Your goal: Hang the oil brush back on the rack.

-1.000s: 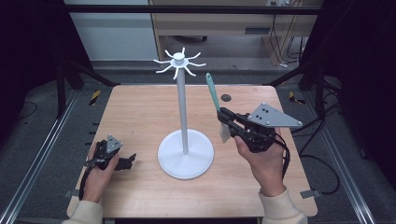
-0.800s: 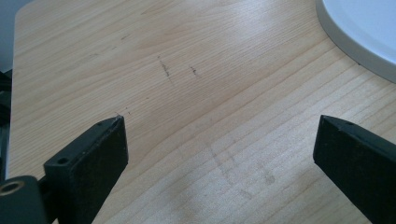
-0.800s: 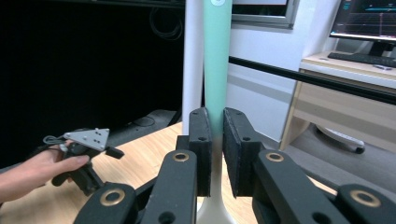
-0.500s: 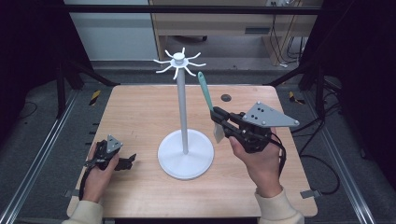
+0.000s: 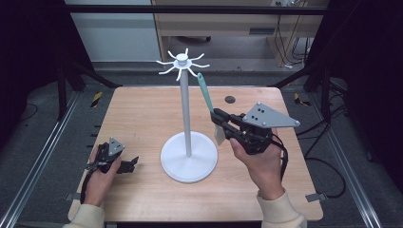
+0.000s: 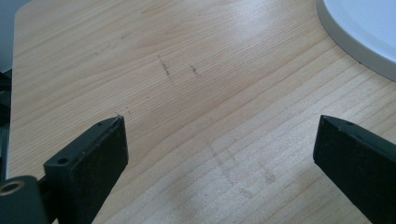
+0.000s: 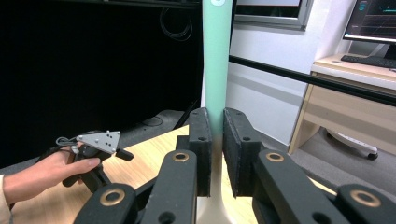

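Wood grain runs pale and fine across the table, a rounded-corner slab with a few small dark scuffs that we see close up in the left gripper view. Near its middle stands a white hook stand: a smooth round disc base, a slim straight pole, and a small hub at the top from which thin curved hooks spread like spokes. We hold the right gripper raised just right of the pole, its black jaws clamped on a spatula with a matte mint-green handle that slants up toward the hooks, its tip close beside one of them; whether it touches we cannot tell. A pale, flat blade hangs below the jaws. In the right gripper view the flat black pads press both faces of the handle with no gap. Our left gripper rests low at the table's near left corner, well apart from the stand; its blocky black jaws stand wide apart over bare wood, holding nothing. A small dark disc lies on the far side of the table.
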Available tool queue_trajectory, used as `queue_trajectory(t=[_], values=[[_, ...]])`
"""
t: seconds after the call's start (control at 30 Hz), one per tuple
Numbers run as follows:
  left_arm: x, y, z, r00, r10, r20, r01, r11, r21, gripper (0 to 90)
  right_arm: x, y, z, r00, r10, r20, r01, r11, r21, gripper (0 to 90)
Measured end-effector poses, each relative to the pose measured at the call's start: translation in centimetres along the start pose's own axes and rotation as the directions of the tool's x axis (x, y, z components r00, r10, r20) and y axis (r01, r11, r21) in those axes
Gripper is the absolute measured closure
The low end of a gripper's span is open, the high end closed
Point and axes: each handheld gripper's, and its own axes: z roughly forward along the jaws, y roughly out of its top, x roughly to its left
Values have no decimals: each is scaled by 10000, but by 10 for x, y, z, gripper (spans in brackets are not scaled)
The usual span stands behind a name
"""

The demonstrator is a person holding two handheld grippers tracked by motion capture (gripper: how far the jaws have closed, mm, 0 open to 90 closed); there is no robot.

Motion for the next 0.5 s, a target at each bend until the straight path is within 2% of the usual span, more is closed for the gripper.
queue_trajectory(t=[0.5], values=[[0, 0, 0, 10000, 5, 7, -5, 10000, 4, 27, 2, 3, 10, 10000, -3, 47, 2, 9997, 233, 821]])
